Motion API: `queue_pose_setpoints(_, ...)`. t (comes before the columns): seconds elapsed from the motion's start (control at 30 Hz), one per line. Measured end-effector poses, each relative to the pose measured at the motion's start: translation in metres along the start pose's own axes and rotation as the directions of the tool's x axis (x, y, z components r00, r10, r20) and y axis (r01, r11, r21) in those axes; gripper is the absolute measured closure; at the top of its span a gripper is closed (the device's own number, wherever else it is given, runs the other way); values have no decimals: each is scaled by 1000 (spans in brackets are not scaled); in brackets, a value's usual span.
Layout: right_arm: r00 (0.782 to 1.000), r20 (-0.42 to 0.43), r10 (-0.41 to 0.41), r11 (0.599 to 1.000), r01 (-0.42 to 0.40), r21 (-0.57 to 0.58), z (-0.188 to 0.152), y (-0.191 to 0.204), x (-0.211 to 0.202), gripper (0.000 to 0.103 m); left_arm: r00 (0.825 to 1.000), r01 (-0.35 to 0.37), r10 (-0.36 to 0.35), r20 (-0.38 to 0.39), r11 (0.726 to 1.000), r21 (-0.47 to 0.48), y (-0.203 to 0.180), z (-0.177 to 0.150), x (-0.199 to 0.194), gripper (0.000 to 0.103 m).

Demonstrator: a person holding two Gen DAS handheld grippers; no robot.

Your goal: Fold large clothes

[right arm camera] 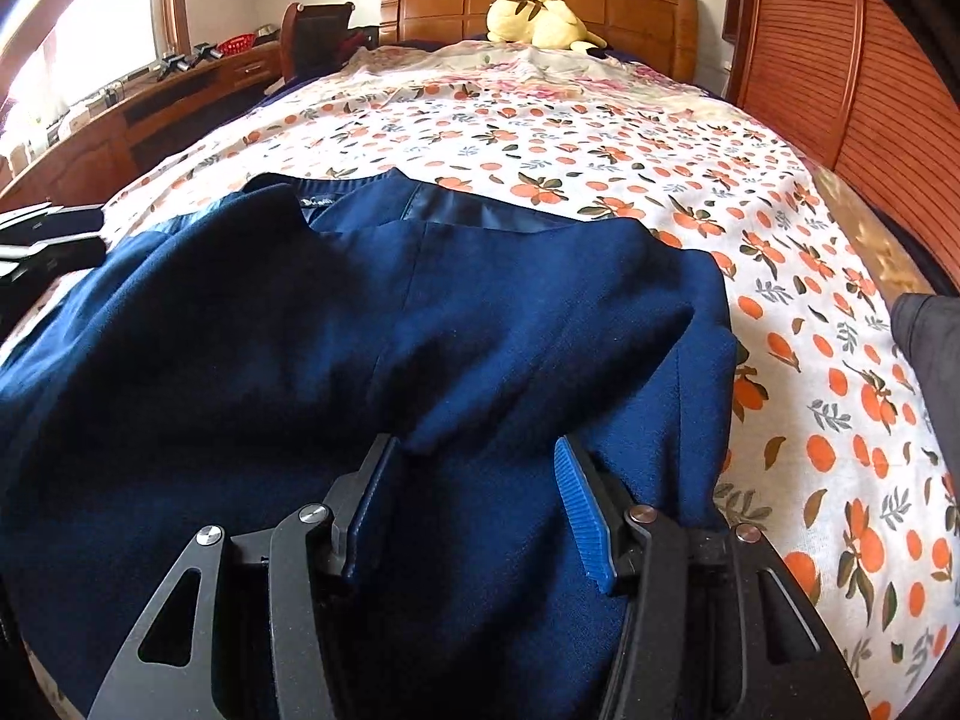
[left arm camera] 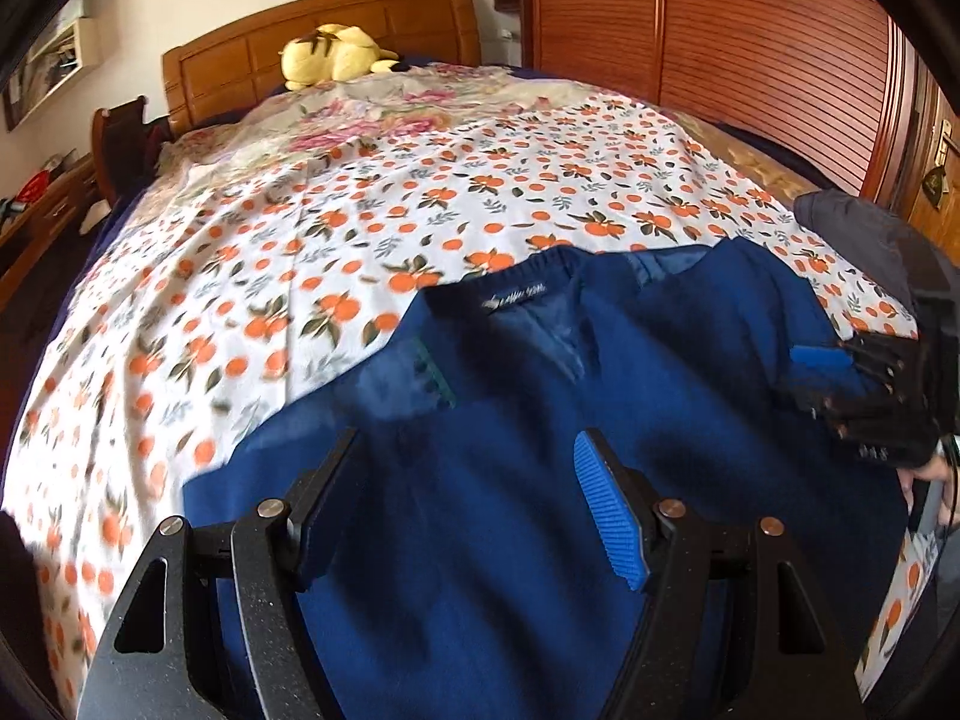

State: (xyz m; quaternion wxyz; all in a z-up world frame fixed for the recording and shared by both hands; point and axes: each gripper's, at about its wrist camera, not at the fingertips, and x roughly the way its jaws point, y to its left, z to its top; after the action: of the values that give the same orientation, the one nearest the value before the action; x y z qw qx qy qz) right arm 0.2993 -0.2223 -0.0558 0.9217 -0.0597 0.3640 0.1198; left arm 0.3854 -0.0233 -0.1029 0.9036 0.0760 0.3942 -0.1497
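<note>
Your left gripper point(left arm camera: 465, 492) hovers with its jaws wide and empty over the navy blue coat point(left arm camera: 540, 420); your right gripper point(right arm camera: 474, 498) has its jaws about half apart, straddling a raised ridge of the same cloth without pinching it. The coat lies spread, collar away from you, at the near end of the orange-print bedsheet point(left arm camera: 420, 210). If you close now you may catch only the top layer, so the fold drags crooked.

Coat point(right arm camera: 360, 324) on bedspread point(right arm camera: 600, 138) near foot, plush toy point(right arm camera: 540, 21) at headboard point(right arm camera: 648, 6)
</note>
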Motion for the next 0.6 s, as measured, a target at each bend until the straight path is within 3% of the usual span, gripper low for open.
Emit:
queue_pose_setpoints(0.2, 1000, -3, 14, 1000, -14, -6, 0, 1, 0, 48, 995, 36, -32, -92, 998, 47, -8, 26, 47, 34)
queue_pose_setpoints(0.4, 999, -7, 33, 999, -33, -2, 1, 1, 1, 48, 977, 60, -38, -211, 993, 101, -13, 18, 80, 41)
queue_pose_setpoints(0.5, 999, -7, 40, 999, -40, -2, 1, 1, 1, 48, 973, 56, -22, -229, 988, 141, -18, 10, 83, 41)
queue_pose_setpoints(0.53, 999, -8, 42, 999, -42, -2, 2, 1, 1, 48, 973, 58, -24, -228, 988, 144, -18, 10, 82, 45)
queue_pose_setpoints(0.6, 999, -8, 42, 999, -42, -2, 2, 1, 0, 48, 971, 62, -26, -237, 988, 145, -19, 9, 82, 62)
